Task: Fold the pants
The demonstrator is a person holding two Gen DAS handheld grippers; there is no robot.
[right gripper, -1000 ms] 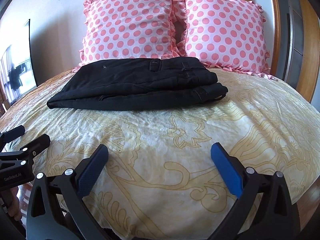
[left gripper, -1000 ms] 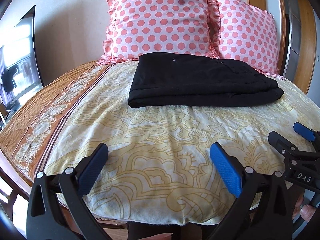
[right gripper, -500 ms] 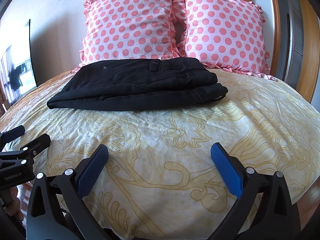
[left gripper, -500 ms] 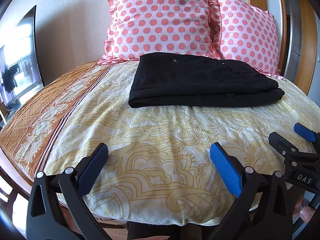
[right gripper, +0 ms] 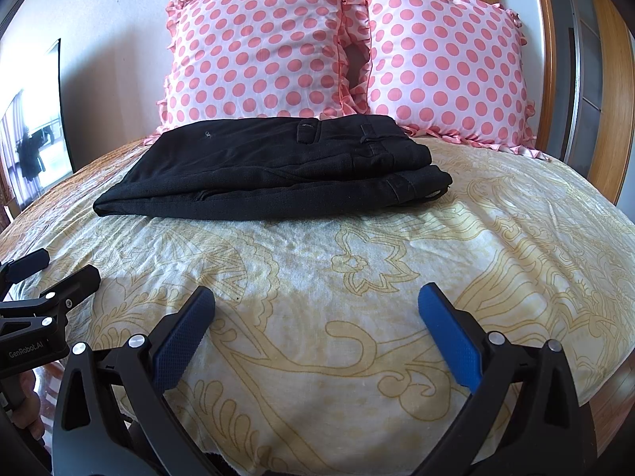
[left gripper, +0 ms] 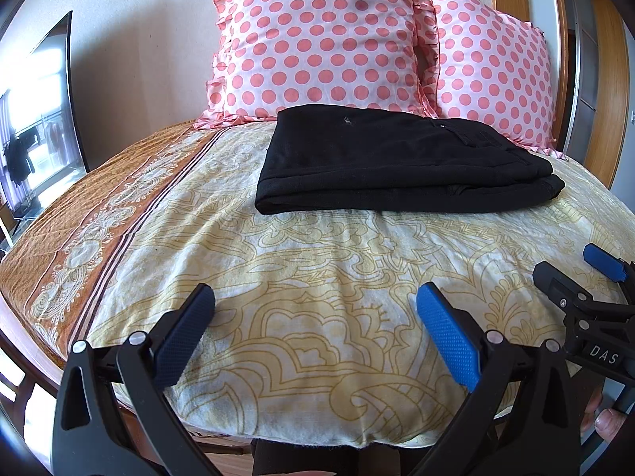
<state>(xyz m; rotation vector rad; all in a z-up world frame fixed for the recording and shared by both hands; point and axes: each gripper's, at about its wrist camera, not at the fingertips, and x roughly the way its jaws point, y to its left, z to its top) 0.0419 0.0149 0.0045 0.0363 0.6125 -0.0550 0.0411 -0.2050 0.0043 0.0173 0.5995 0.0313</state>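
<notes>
Black pants (left gripper: 397,166) lie folded in a flat stack on the bed, just in front of the pillows; they also show in the right wrist view (right gripper: 278,170), waistband to the right. My left gripper (left gripper: 315,317) is open and empty, low over the near end of the bed, well short of the pants. My right gripper (right gripper: 317,317) is open and empty at the same distance. Each gripper shows at the edge of the other's view: the right one (left gripper: 575,273), the left one (right gripper: 51,273).
The bed has a yellow patterned sheet (left gripper: 317,277) with an orange border strip (left gripper: 99,214) on the left. Two pink polka-dot pillows (right gripper: 258,47) (right gripper: 444,67) stand against the wall. A wooden frame (right gripper: 607,91) is on the right, a dark screen (left gripper: 47,111) on the left.
</notes>
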